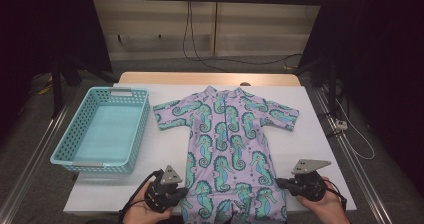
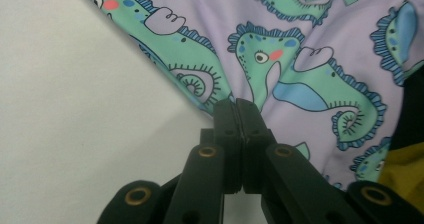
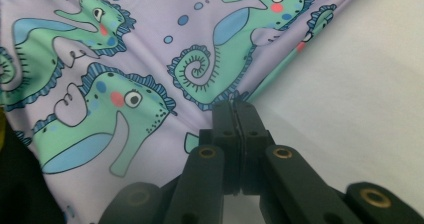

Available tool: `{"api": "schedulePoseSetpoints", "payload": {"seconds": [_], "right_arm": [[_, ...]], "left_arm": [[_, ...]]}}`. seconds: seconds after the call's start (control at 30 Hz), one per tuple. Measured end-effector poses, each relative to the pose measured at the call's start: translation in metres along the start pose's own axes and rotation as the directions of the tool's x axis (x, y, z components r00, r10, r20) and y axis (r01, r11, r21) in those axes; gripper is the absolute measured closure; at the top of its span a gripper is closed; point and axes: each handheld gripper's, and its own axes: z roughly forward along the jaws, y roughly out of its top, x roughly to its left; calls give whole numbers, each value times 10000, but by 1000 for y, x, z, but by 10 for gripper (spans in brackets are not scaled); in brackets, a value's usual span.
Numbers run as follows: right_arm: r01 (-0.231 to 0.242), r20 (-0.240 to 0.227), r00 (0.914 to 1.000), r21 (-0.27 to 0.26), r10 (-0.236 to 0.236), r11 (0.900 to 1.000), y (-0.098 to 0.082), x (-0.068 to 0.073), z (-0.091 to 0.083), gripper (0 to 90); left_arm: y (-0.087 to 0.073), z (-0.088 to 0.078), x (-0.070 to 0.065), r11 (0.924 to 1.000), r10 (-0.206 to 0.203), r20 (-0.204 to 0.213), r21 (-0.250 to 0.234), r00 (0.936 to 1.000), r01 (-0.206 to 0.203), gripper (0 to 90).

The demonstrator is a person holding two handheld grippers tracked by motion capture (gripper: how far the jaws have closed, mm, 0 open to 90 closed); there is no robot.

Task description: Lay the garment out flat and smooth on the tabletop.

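A lilac short-sleeved child's suit (image 1: 225,134) printed with green seahorses lies flat, front up, on the white table cover, collar at the far side. My left gripper (image 1: 181,191) sits at the suit's lower left edge and my right gripper (image 1: 280,182) at its lower right edge, each held in a hand. In the left gripper view the jaws (image 2: 236,104) are shut, with the hem of the suit (image 2: 310,49) pinched at the tips and creases running toward them. The right gripper view has the jaws (image 3: 235,105) shut on the side edge of the suit (image 3: 150,49).
A light blue plastic basket (image 1: 141,129) stands on the table's left, with nothing in it. The white table cover (image 1: 320,149) has bare room on both sides of the suit. Black stands and cables lie on the floor around the table.
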Motion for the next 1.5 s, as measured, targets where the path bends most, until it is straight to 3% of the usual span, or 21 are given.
{"api": "schedulePoseSetpoints", "payload": {"seconds": [0.1,0.13,0.17,0.3,0.4,0.53,0.67,0.8,0.93,1.07,1.2,1.5], "right_arm": [[123,-214,9997,4,-123,9999,0,2,0,849],[131,-245,9996,-3,-131,9999,0,2,0,793],[111,-231,9997,-23,-112,9999,1,2,1,728],[-86,-80,9999,-481,82,9988,7,0,1,637],[-228,171,9996,-605,239,9979,14,-6,6,654],[-349,522,9979,-476,374,9983,24,-15,17,676],[-429,438,9981,-264,440,9987,27,-22,28,716],[-317,241,9992,-251,323,9992,26,-20,27,880],[-192,324,9993,-117,196,9997,23,-19,22,891],[-405,398,9984,-166,411,9990,16,-21,15,893],[-334,446,9984,-143,340,9993,16,-18,15,893],[-444,706,9965,-162,454,9989,14,-20,12,890]], "left_arm": [[-3,-5,5,9997,-196,136,-115,9997,198,891],[-3,-5,6,9995,-231,248,-186,9994,236,890],[-4,-6,6,9994,-291,152,-185,9995,294,889],[-5,-6,9,9993,-344,77,-116,9994,345,888],[-5,-6,8,9990,-361,222,-236,9991,366,877],[-3,-7,9,9968,-361,452,-697,9983,392,769],[2,-5,12,9933,-409,232,-1075,9989,432,669],[3,0,17,9938,-543,118,-961,9985,551,669],[3,2,16,9948,-411,92,-929,9991,418,667],[3,7,14,9978,-124,110,-655,9999,131,665],[3,11,11,9992,38,128,-399,9999,-33,695],[4,13,12,9988,184,30,-455,9998,-183,678]]}}
